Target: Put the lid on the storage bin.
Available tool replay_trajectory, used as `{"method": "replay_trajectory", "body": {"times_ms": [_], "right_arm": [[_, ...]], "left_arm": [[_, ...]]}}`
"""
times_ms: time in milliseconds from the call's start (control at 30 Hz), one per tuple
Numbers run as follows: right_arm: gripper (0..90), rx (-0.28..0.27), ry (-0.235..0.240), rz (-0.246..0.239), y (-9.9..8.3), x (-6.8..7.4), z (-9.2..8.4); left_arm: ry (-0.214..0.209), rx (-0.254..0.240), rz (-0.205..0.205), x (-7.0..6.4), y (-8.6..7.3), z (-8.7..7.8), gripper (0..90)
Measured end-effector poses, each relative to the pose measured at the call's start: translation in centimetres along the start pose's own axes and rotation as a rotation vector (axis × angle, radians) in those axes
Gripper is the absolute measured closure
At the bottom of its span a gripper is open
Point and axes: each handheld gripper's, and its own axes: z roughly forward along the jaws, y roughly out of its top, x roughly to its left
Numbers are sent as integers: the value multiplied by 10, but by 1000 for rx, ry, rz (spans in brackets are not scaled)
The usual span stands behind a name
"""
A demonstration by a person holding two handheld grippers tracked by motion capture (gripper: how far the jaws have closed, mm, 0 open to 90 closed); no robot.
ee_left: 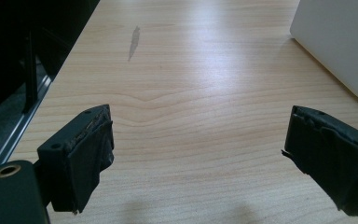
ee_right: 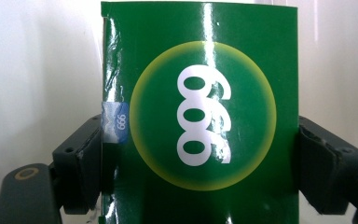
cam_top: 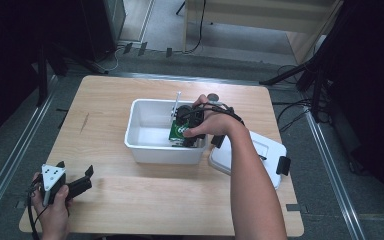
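A glossy green box [ee_right: 200,116] with a yellow-ringed circle and white digits stands between the jaws of my right gripper [ee_right: 200,158], whose pads press on both of its sides. From above, the right gripper [cam_top: 186,140] reaches down into a white bin [cam_top: 145,150] at the table's middle, and the green box [cam_top: 178,133] sits low inside it near the right wall. Near the table's front left corner, my left gripper [cam_top: 86,180] lies low over the wood. The left gripper [ee_left: 196,163] is open with bare table between its jaws.
A white lid [cam_top: 260,150] with black clips lies right of the bin, under the right forearm. A thin white stick [cam_top: 176,102] stands at the bin's back wall. A small round grey object [cam_top: 212,97] sits behind the bin. The bin's wall [ee_left: 340,42] shows ahead of the left gripper.
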Motion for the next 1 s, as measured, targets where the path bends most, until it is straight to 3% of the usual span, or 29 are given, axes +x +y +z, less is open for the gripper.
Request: {"method": "replay_trajectory", "body": {"times_ms": [200, 600, 900, 1000], "right_arm": [[150, 22, 7, 21, 1, -2, 5], [125, 49, -43, 43, 0, -5, 11], [115, -6, -59, 72, -3, -6, -2], [59, -34, -57, 79, -5, -3, -10]], "left_arm": [[0, 1, -1, 0, 0, 0, 83], [-1, 1, 0, 0, 0, 0, 84], [-2, -1, -4, 0, 0, 0, 83], [-2, -2, -6, 1, 0, 0, 84]]}}
